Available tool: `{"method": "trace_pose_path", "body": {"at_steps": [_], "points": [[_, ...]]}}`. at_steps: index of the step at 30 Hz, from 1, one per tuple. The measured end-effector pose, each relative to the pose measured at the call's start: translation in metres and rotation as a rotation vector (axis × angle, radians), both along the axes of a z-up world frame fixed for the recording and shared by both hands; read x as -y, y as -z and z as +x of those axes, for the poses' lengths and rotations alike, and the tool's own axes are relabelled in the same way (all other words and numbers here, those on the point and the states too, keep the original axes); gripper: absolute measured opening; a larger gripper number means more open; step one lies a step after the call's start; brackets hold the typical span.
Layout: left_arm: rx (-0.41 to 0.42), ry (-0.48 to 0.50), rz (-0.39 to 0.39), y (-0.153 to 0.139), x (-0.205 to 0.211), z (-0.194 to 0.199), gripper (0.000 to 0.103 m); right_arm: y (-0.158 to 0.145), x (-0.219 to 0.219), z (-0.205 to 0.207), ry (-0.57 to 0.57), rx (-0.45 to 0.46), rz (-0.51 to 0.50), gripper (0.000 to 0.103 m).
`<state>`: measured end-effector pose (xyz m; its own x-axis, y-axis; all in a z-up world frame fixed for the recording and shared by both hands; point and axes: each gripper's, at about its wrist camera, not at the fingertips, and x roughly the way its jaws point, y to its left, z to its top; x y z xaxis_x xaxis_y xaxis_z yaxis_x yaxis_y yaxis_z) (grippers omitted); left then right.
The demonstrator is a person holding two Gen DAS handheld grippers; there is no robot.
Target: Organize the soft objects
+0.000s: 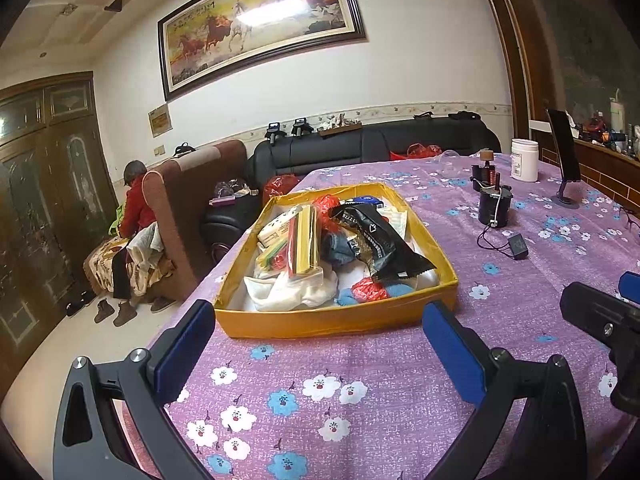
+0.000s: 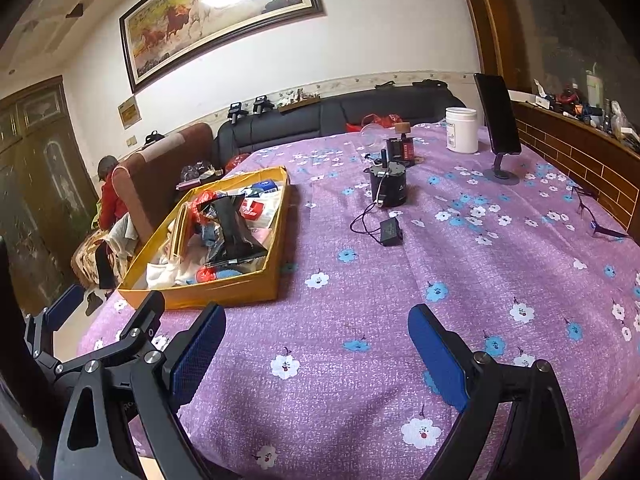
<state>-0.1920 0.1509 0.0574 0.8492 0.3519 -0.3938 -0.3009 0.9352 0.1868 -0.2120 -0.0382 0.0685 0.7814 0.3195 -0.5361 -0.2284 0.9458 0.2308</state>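
- Table, covered by a purple cloth with white and blue flowers, fills most of both wrist views.
- Black sofa runs along the far wall behind the table; a brown armchair stands to its left, with a person in red seated beyond it.
- Yellow tray sits on the left part of the table, directly ahead of the left gripper; in the right wrist view it lies off to the left.
- Soft things piled inside the tray: white cloth at the near edge, black foil bag lying across the top, red plastic scrap and blue knit piece at the near right corner, a yellow-edged flat pack standing on edge in the middle.
- Left gripper, jaws spread wide, nothing between them, blue pads just short of the tray's near wall.
- Right gripper, jaws also wide apart and empty, over bare cloth to the right of the tray.
- White jar near the far edge, beside a phone on a stand.
- Black cylinder device mid-table, a cable running to a small black box.
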Motion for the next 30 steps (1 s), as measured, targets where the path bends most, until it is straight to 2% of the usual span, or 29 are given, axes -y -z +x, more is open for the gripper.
{"method": "trace_pose_path", "body": {"at_steps": [30], "points": [[-0.034, 0.011, -0.030, 0.0070, -0.0077, 0.0046, 0.103, 0.0001, -0.0022, 0.0002, -0.001, -0.003, -0.004, 0.095]]}}
